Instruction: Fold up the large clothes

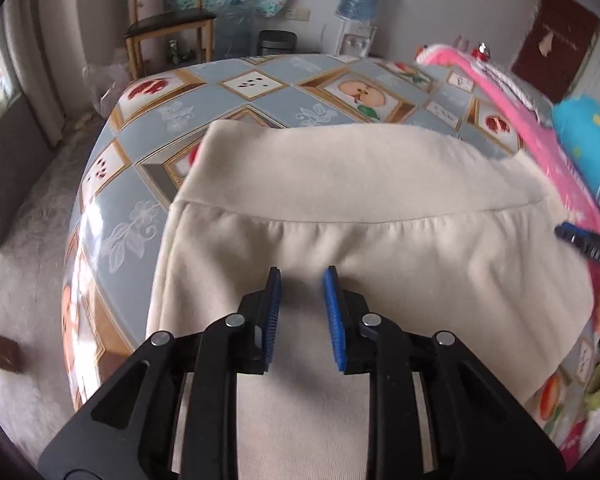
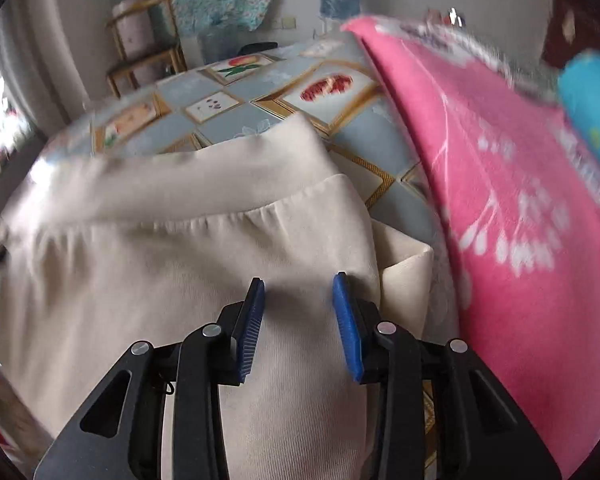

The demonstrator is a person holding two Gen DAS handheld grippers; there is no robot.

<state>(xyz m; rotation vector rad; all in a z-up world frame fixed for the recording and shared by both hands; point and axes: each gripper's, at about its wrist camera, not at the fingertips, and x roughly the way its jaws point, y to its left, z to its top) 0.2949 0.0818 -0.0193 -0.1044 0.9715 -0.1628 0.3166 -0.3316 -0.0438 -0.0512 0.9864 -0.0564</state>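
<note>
A cream garment with a wide waistband lies spread on the table, with the band at the far side. My left gripper hangs just over its middle, below the band's seam. Its blue pads stand apart and only flat cloth shows between them. In the right wrist view the same garment fills the lower left, and a folded corner sticks out at its right edge. My right gripper is near that right edge, with its pads apart and nothing pinched. One of its fingers shows at the right edge of the left wrist view.
The table wears a glossy cloth with fruit pictures. A pink towel and a blue bundle lie along the garment's right side. Behind the table stand a wooden chair, a dark bin and a water dispenser.
</note>
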